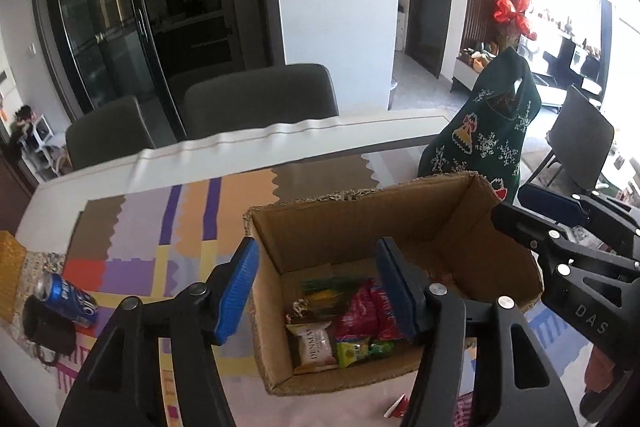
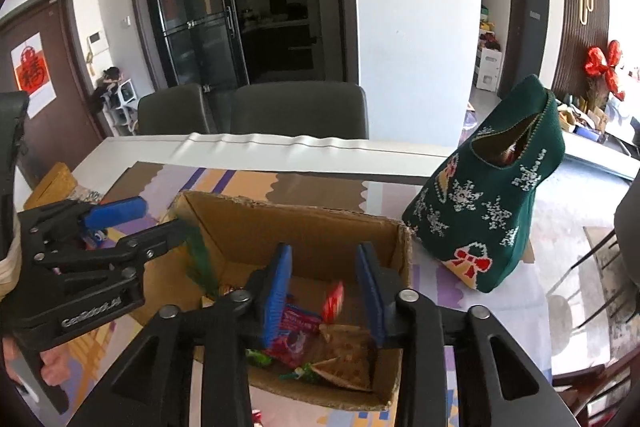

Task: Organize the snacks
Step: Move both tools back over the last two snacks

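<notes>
Left gripper [image 1: 316,287]: held over the near-left corner of the cardboard box, jaws spread wide with nothing between the blue pads; one pad sits outside the box's left wall, the other over its inside.

Right gripper [image 2: 324,291]: hovering above the box's near side, jaws apart and empty, blue pads pointing down toward the snacks.

Cardboard box [image 1: 360,227]: open-topped, standing on the patterned mat in the middle of the table, top edges ragged.

Snacks in the box: all lying on the box floor at the near end. A beige Denmark packet [image 1: 316,345] is nearest, a green packet [image 1: 356,347] just beside it, a red packet [image 1: 368,311] behind those, and a green-and-yellow packet [image 1: 324,291] toward the back. From the right wrist view I also see a brown triangular packet [image 2: 346,351] and a small red packet [image 2: 334,301] standing on edge.

Green knitted bag [image 2: 492,203]: upright on the table just to the right of the box, mouth open, decorated with white snowflakes and a red bow.

Blue can [image 1: 70,297]: on its side at the table's left edge, well apart from the box, beside a dark object I cannot identify.

Table [image 1: 168,159]: white, with the colourful mat [image 1: 180,223] across it.

Chairs [image 1: 260,99]: two grey ones at the far side.
</notes>
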A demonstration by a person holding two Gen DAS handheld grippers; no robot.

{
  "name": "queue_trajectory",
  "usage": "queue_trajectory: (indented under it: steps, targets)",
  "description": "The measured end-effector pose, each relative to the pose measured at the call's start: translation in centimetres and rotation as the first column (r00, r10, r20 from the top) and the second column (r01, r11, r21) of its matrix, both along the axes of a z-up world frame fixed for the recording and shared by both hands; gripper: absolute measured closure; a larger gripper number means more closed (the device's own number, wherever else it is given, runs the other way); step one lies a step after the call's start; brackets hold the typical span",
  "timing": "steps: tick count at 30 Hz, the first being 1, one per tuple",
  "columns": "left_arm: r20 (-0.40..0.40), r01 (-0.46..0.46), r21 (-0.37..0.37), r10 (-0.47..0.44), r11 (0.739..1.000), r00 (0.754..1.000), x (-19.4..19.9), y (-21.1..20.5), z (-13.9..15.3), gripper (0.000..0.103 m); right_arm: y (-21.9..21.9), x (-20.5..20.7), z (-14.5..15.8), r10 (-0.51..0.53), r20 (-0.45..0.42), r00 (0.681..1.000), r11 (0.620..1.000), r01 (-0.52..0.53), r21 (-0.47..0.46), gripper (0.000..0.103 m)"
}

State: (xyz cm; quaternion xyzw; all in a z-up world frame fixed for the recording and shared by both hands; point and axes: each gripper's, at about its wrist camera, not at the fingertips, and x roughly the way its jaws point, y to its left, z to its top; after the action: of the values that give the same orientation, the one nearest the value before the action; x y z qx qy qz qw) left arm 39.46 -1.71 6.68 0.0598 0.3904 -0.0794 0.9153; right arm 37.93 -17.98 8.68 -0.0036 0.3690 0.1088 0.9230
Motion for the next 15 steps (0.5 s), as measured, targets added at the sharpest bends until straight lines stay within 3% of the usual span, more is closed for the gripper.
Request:
queue_trajectory:
  steps: [2, 5, 15]
  targets:
    - [0.010, 0.005, 0.008, -0.005, 1.000, 1.000, -0.9, -0.1, 0.4, 0.039, 0.0, -0.4, 0.2, 0.003, 0.006, 1.000, 1.000, -0.003, -0.001, 0.067]
    - [0.029, 0.018, 0.005, -0.018, 1.000, 0.999, -2.3, -0.2, 0.9, 0.038, -0.2, -1.5, 0.5, 0.004, 0.022, 1.000, 1.000, -0.004, -0.003, 0.058]
    - [0.079, 0.067, -0.014, -0.066, 0.998, 0.995, -7.8, -0.6, 1.6, 0.033, -0.6, -6.5, 1.3, 0.008, 0.072, 0.997, 1.000, -0.007, -0.008, 0.053]
